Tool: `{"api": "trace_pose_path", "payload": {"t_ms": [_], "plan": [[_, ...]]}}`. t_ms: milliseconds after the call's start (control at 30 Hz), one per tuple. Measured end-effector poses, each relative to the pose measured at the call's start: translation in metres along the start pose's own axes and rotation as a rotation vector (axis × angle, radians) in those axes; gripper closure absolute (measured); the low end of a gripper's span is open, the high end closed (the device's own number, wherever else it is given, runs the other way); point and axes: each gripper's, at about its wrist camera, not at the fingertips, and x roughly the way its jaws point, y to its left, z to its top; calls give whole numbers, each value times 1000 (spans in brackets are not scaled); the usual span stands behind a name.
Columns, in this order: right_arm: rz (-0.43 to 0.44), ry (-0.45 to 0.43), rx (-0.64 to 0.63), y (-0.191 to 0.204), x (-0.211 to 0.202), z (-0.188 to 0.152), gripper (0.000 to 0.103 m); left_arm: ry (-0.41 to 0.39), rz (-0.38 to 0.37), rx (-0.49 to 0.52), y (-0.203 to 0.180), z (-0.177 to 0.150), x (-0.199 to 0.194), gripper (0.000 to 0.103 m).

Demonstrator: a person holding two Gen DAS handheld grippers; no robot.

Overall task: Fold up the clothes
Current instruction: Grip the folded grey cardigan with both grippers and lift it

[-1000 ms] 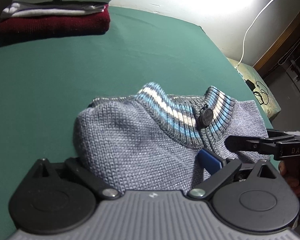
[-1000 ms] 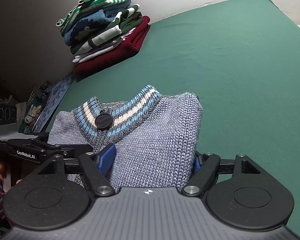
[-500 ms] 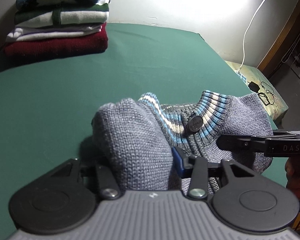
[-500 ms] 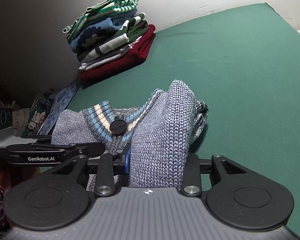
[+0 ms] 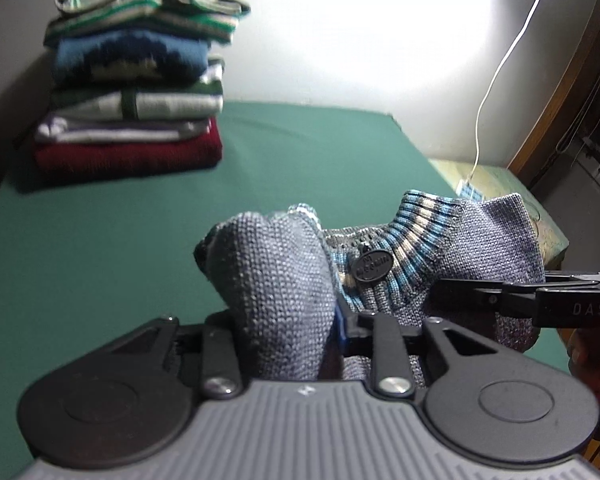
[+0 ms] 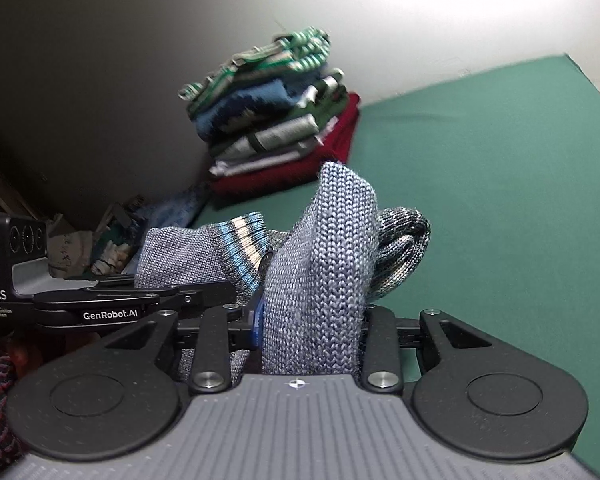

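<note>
Sweater (image 5: 284,292) bunched tighter since before, both hand-held grippers clamping its shoulders, fingertips buried in knit

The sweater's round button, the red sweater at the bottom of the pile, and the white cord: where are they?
round button (image 5: 370,266), left wrist view, its dark face.
red sweater (image 5: 128,156), left wrist view, folded front edge.
white cord (image 5: 500,68), left wrist view, mid-length against the wall.

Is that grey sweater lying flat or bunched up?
Bunched up: the grey sweater is pinched into raised folds by both grippers, left and right.

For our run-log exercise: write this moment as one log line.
left gripper: shut on grey sweater | right gripper: shut on grey sweater | sweater: bunched, raised above green table | folded stack: far corner
</note>
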Motion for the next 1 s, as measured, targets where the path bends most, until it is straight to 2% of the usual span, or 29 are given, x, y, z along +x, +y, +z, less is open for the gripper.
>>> {"api": "trace_pose_path", "payload": {"t_ms": [233,467,800,1000], "plan": [[51,-68,-66,39,-8,58,69,-82,38,42,10,61,-39,76],[78,-148,-142,77,7,125,69,-190,120,107,26,136,-67,76],[96,-244,-210,117,63,216,69,-291,198,118,74,231,-74,77],[120,-287,-186,121,105,256,69,-334,227,111,107,277,-64,77]]}}
